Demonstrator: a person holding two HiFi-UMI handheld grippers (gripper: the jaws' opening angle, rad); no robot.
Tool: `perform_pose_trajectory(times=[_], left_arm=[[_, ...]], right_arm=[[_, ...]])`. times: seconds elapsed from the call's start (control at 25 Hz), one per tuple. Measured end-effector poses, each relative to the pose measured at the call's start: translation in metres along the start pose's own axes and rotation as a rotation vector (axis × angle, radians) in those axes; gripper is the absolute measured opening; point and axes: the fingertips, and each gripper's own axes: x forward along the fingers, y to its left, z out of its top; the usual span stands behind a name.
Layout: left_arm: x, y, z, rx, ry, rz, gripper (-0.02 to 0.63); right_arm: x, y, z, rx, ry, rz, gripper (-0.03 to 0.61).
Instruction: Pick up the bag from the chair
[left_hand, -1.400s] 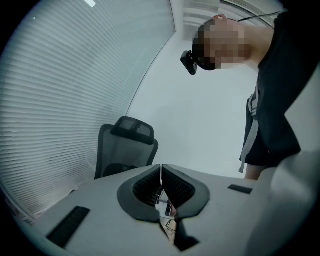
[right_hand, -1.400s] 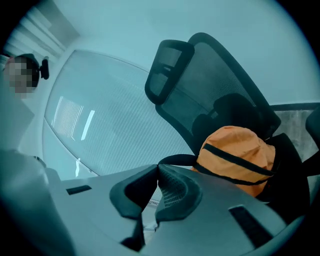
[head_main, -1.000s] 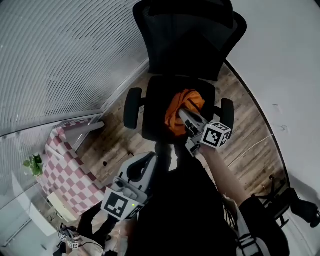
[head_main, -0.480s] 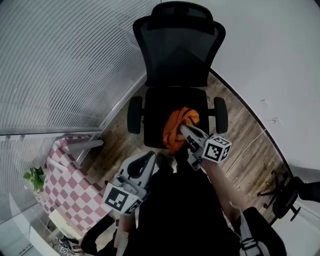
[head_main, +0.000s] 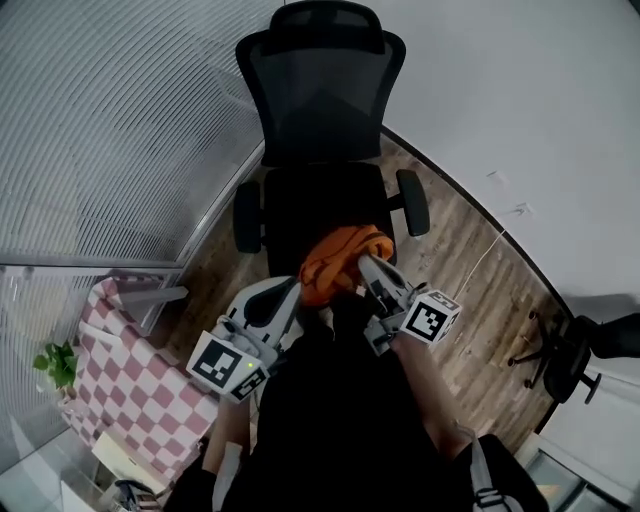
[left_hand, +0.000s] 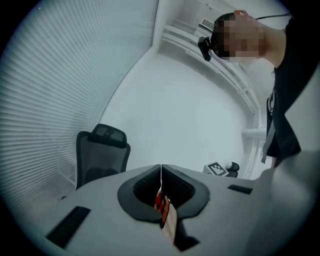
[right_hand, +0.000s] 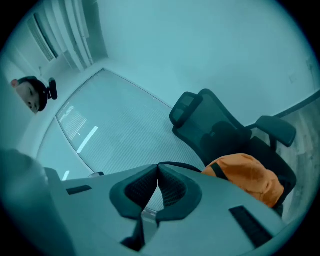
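Lifting step, by my judgement, is in hand.

Head view: the right gripper (head_main: 366, 266) is clamped on the orange bag (head_main: 335, 262). The bag hangs just ahead of its tips, over the front edge of the chair (head_main: 318, 120) seat and apparently clear of it. Beside the bag's other flank sits the left gripper (head_main: 290, 292); contact uncertain.

Left gripper view: jaws pressed together. A small orange-and-pale scrap (left_hand: 164, 212) lies low between them, possibly bag fabric.

Right gripper view: jaws closed on a thin dark strap (right_hand: 180, 165) running rightward to the bag.

Next move calls for a firm clamp on that strap while drawing away from the chair.

Surroundings: wood floor (head_main: 455, 270) below, slatted blinds (head_main: 100, 130) left of the grippers, white wall (head_main: 520, 90) right.
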Motion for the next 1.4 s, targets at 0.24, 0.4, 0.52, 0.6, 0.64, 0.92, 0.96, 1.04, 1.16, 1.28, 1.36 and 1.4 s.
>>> perform_pose_trajectory(times=[0.24,0.4,0.52,0.6,0.64,0.92,0.96,1.04,1.16,1.28,1.36,1.4], left_arm=[[-0.003,-0.028,-0.008,0.053,0.043,-0.031,0.034],[-0.013,-0.04,-0.022,0.033,0.055,0.008,0.034],[-0.017,-0.051,-0.036,-0.031,0.04,0.041,0.034],[-0.015,-0.064,-0.04,-0.043,0.028,0.054,0.034],[-0.014,-0.073,-0.042,-0.038,0.026,0.055,0.034],[-0.018,-0.152,-0.072,-0.026,0.027,0.086,0.034],[-0.018,-0.164,-0.076,-0.027,0.023,0.094,0.034],[-0.021,-0.188,-0.083,-0.026,0.012,0.103,0.034],[-0.028,-0.23,-0.101,-0.028,0.018,0.108,0.034],[-0.035,-0.259,-0.121,-0.038,0.044,0.114,0.034],[-0.039,-0.276,-0.133,-0.046,0.05,0.111,0.034],[-0.04,-0.284,-0.137,-0.047,0.054,0.11,0.034]], right_arm=[[-0.04,0.002,-0.011,0.062,-0.044,-0.024,0.023],[-0.074,-0.001,-0.024,0.101,-0.044,-0.04,0.023],[-0.104,0.003,-0.022,0.094,-0.062,-0.031,0.023],[-0.122,0.009,-0.019,0.093,-0.076,-0.006,0.023],[-0.131,0.012,-0.018,0.088,-0.079,0.006,0.023],[-0.202,0.035,-0.013,0.09,-0.103,0.1,0.023],[-0.212,0.038,-0.01,0.088,-0.107,0.118,0.023],[-0.232,0.045,-0.004,0.082,-0.114,0.148,0.023],[-0.266,0.055,0.001,0.073,-0.122,0.181,0.023],[-0.291,0.059,0.001,0.057,-0.138,0.196,0.023],[-0.308,0.058,-0.002,0.058,-0.142,0.201,0.023],[-0.316,0.057,-0.002,0.057,-0.145,0.203,0.023]])
